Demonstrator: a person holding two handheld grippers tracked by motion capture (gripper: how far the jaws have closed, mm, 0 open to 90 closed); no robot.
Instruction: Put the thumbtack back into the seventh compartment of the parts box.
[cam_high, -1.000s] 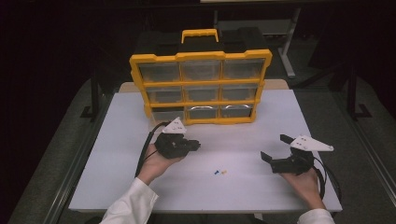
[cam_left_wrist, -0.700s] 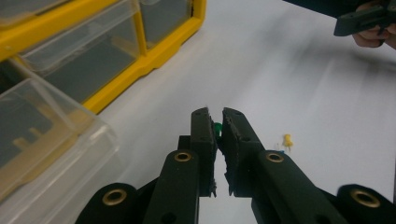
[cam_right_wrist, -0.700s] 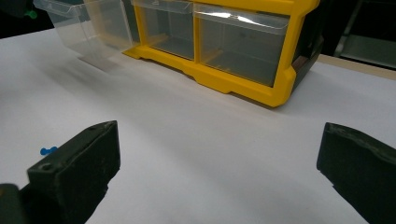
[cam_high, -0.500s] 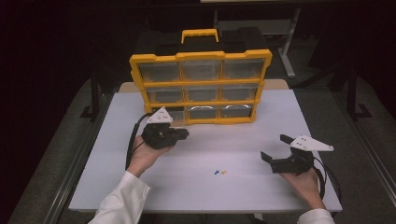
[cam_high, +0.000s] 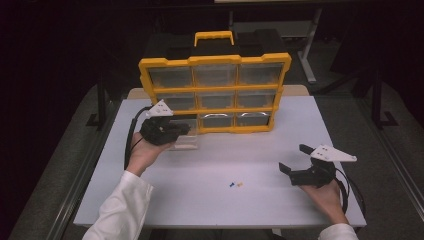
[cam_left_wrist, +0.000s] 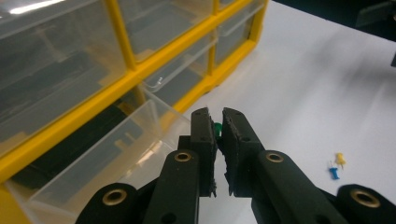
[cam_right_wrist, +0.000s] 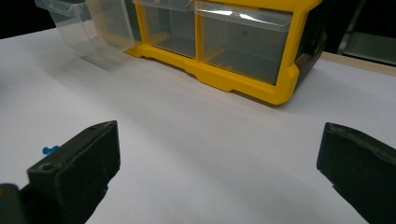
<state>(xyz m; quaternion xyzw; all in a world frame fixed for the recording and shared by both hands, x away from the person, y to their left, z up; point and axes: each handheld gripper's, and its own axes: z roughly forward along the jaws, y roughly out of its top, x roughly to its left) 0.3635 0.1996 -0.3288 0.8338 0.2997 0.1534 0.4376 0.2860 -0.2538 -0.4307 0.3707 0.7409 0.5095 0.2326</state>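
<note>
While my left hand-held gripper (cam_left_wrist: 218, 122) pinches the green pushpin (cam_left_wrist: 217, 127) at the centre of its view, I carry it over the pulled-out clear drawer (cam_left_wrist: 100, 161) at lower left and only then release, low inside. My right hand-held gripper (cam_right_wrist: 219, 154) rests wide, holding nothing.

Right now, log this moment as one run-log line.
left gripper: shut on green pushpin, over open clear drawer | right gripper: open, empty | blue pushpin, yellow pushpin: on table
</note>
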